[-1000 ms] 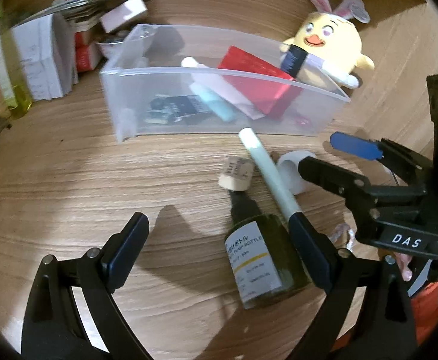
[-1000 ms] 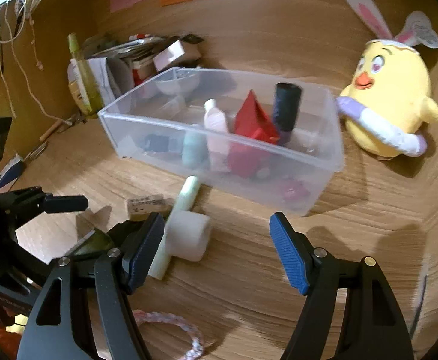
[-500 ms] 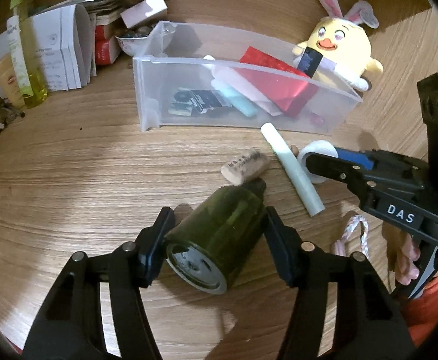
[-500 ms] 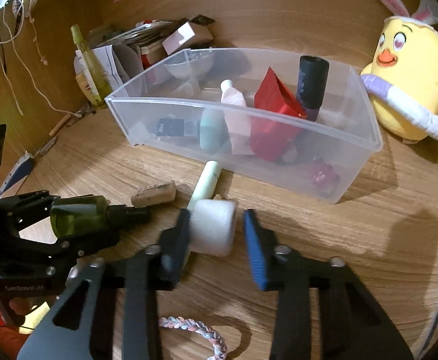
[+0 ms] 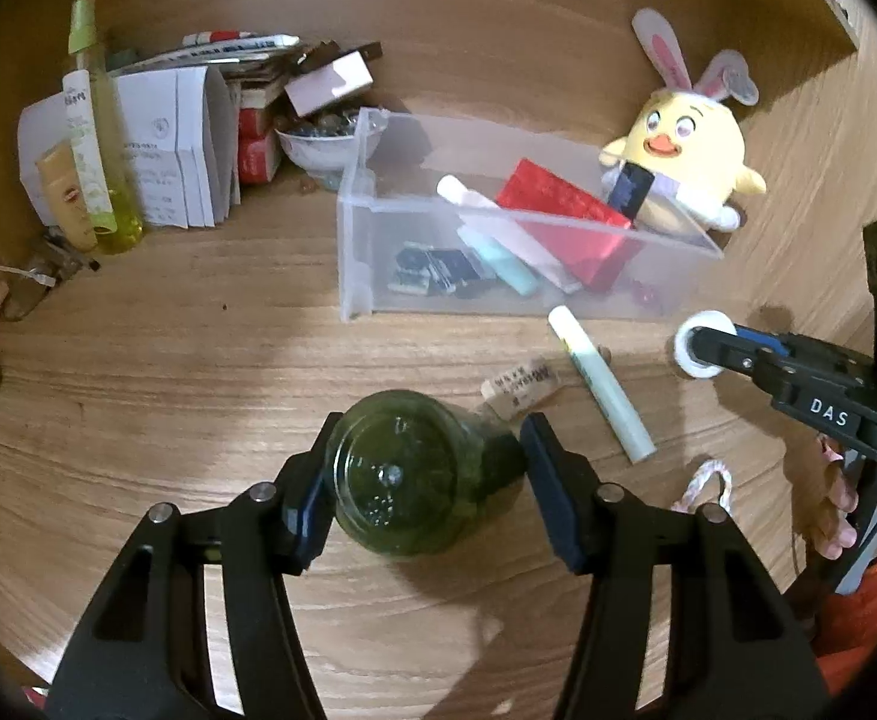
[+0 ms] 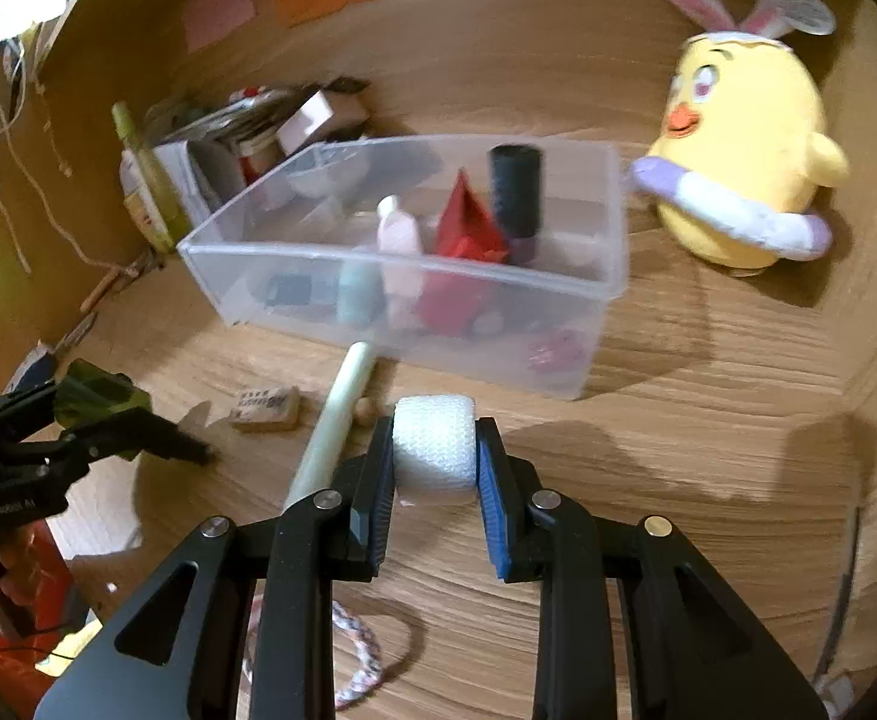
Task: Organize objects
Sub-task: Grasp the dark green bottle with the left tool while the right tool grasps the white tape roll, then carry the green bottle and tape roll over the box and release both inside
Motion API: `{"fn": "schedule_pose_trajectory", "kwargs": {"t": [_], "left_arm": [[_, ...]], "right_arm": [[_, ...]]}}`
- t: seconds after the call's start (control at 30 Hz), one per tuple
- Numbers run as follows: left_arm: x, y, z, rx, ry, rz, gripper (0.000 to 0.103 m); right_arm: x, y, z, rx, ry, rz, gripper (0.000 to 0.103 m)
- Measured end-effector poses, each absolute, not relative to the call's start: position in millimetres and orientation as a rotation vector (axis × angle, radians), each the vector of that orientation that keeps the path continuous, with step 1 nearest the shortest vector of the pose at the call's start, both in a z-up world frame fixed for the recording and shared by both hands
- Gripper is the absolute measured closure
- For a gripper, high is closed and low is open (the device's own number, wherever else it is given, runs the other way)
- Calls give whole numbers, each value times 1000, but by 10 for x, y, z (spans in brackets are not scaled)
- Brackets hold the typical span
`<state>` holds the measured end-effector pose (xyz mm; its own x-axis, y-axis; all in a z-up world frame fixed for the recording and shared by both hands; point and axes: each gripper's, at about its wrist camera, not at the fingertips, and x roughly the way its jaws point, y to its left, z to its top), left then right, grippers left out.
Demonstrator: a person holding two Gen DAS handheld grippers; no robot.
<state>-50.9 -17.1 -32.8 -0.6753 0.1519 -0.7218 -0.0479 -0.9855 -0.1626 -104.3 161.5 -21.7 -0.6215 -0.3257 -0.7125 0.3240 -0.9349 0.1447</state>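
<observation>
Since a second ago both jaws closed; left gripper (image 5: 423, 474) clamps the dark green glass bottle (image 5: 405, 474), lifted base-first; right gripper (image 6: 434, 468) pinches the white foam roll (image 6: 434, 450); clear plastic bin (image 6: 594, 324) just ahead.

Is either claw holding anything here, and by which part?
Both. The left claw grips the dark green bottle across its body, base toward the camera. The right claw clamps the white foam roll by its two flat ends.
</observation>
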Motion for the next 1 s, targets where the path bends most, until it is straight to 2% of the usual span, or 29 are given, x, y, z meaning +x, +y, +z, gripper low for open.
{"fn": "schedule_pose_trajectory", "kwargs": {"t": [0.1, 0.13, 0.43, 1.0], "left_arm": [[-527, -194, -266, -1187, -214, 2775, 55], [-538, -203, -246, -1179, -216, 2777, 62], [-601, -271, -210, -1173, -262, 2780, 62], [-720, -368, 337, -945, -255, 2885, 62]], "right_arm": [[-1032, 1699, -152, 1101, -18, -2575, 80], [-1031, 1717, -134, 1097, -22, -2581, 80], [-1003, 1841, 23, 1045, -45, -2629, 80], [-1036, 1844, 337, 918, -81, -2665, 80]]}}
